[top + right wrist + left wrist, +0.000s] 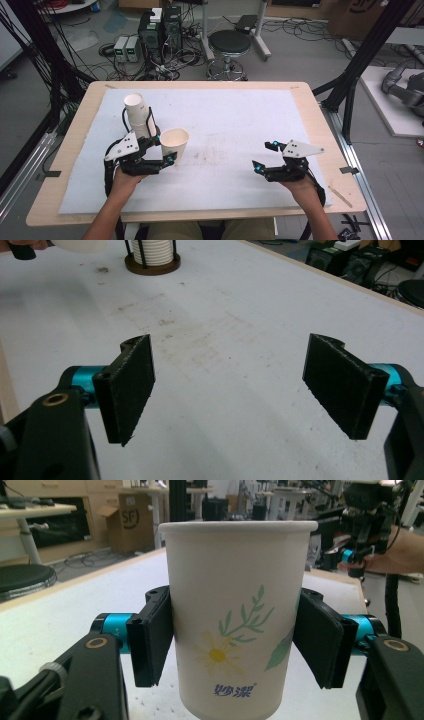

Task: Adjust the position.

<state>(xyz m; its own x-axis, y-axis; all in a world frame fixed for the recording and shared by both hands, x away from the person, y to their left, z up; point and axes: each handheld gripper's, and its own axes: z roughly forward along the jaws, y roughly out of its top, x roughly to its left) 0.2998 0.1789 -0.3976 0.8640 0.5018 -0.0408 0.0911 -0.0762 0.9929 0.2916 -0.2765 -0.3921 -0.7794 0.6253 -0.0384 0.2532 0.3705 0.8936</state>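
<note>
One paper cup (235, 625) clamped upright in left gripper (161, 150) jaws, right gripper (265, 156) jaws wide apart, holding nothing.

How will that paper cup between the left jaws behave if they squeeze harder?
The paper cup looks thin-walled, so its sides would probably buckle. It seems empty in the high view, so likely very light. Taller than its narrow base, it may tip if nudged.

Between the two grippers the white foam mat (235, 125) lies bare and passable. At its left, the tall white paper-cup stack in its black-rod holder (138, 116) stands just behind the flower-printed paper cup (174, 142), blocking that side.
</note>
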